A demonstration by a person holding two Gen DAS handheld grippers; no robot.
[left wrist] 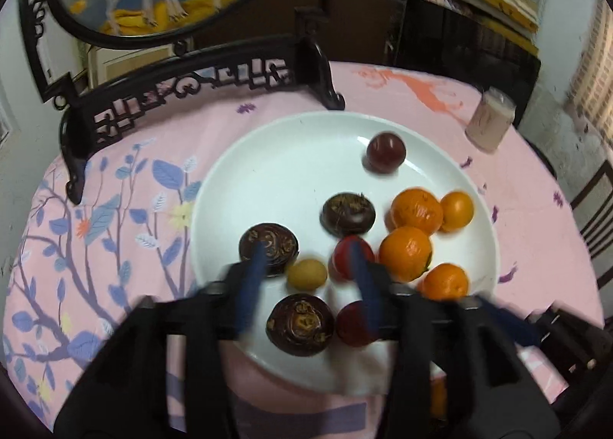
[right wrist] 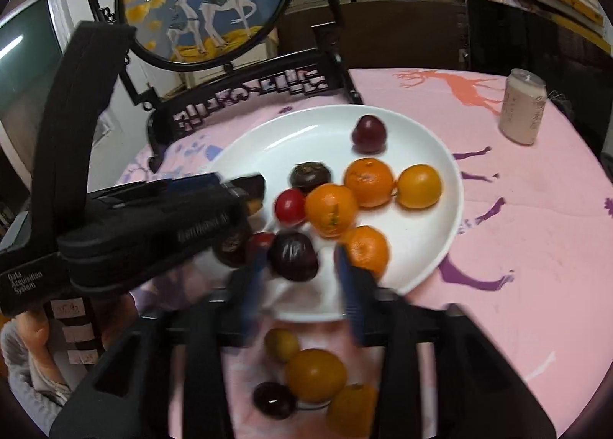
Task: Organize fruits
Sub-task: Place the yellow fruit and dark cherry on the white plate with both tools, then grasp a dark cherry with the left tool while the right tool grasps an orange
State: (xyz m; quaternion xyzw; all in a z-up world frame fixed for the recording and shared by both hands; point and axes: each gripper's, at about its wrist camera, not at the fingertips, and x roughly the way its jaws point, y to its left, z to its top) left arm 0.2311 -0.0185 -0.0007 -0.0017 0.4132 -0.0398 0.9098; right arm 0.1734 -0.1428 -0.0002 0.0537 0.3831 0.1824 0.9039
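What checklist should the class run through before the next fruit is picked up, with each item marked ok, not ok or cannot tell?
1. Left tool free of fruit: ok, its fingers stand apart over the plate with nothing gripped.
2. Right tool free of fruit: ok, a dark plum lies between the fingers, but the pads do not press on it.
3. Fruit still off the plate: not ok, several pieces lie on the tablecloth near the right tool.
4. Room left on the plate: ok, its far left part is bare.
5. The two tools clear of each other: cannot tell, they are close and blurred.
6. Can upright and out of the way: ok.
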